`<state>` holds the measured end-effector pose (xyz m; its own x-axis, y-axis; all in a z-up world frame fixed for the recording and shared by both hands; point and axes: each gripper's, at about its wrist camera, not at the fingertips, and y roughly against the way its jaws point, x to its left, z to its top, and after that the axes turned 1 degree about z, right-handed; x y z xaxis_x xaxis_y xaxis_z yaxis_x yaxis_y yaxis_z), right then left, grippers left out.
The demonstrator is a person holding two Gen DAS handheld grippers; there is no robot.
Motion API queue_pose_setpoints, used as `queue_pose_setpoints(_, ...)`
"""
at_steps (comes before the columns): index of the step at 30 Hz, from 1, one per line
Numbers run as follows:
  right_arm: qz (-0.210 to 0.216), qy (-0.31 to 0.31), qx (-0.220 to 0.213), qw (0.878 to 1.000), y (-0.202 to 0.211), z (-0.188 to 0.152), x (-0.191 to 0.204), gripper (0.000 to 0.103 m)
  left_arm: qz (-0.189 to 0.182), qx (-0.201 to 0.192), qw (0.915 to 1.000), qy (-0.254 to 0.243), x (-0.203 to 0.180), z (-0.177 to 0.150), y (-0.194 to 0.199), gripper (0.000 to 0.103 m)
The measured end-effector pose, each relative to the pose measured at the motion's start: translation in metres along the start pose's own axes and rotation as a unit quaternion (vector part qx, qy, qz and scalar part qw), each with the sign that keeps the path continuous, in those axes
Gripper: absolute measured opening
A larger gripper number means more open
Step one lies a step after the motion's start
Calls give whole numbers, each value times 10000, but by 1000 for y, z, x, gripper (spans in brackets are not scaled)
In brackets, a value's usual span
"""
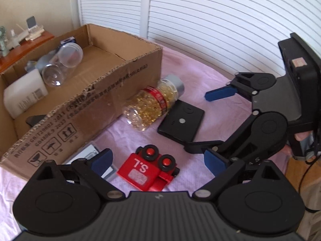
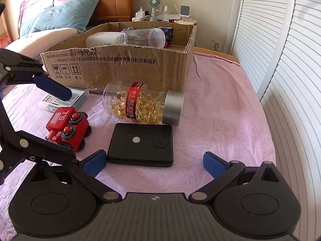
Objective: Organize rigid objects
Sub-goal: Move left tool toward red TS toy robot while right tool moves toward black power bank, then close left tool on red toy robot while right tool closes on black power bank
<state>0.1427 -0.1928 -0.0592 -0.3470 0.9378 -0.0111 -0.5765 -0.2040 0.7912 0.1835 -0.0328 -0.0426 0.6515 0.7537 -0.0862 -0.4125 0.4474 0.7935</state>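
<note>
"S.L" on red toy train, "GB4806.9 2023" on cardboard box, "SOFT CAPSULE" on capsule bottle

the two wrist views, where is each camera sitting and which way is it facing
Left wrist: sits on the left gripper, jaws open, low over the red toy train, facing the cardboard box; the right gripper shows, open.
Right wrist: sits on the right gripper, open, facing the black device and box; the left gripper shows.
Shared: capsule bottle, train, device, box.
</note>
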Motion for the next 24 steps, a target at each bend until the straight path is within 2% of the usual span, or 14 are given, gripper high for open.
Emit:
queue_pose_setpoints(4,71,77,-15,9999,1,-1,-2,103,-313,281,9987,-278,1,-3,0,96)
queue_pose_setpoints(8,107,118,-10,9999,1,-1,-2,103,-182,410,9956,-821,-5,-8,-1,94)
queue_pose_setpoints(11,105,117,-9,9999,1,-1,-2,103,-38,416,9929,-1115,-8,-10,-3,85)
queue_pose_setpoints(13,100,117,-13,9999,1,-1,-1,103,40,394,9905,-1320,-10,-10,-2,69)
queue_pose_setpoints(14,101,115,-11,9999,1,-1,-1,103,70,408,9900,-1351,-10,-10,-2,65)
queue_pose_setpoints(16,98,112,-9,9999,1,-1,-1,103,28,451,9905,-1296,-9,-10,-3,51)
queue_pose_setpoints(18,95,110,-12,9999,1,-1,-1,103,20,449,9921,-1168,-9,-11,-2,50)
queue_pose_setpoints(21,78,94,-19,9999,1,-2,-1,103,197,392,9932,-1079,-14,-18,3,48)
queue_pose_setpoints(24,64,82,-19,9999,2,-2,1,103,465,447,9956,-683,-16,-26,11,48)
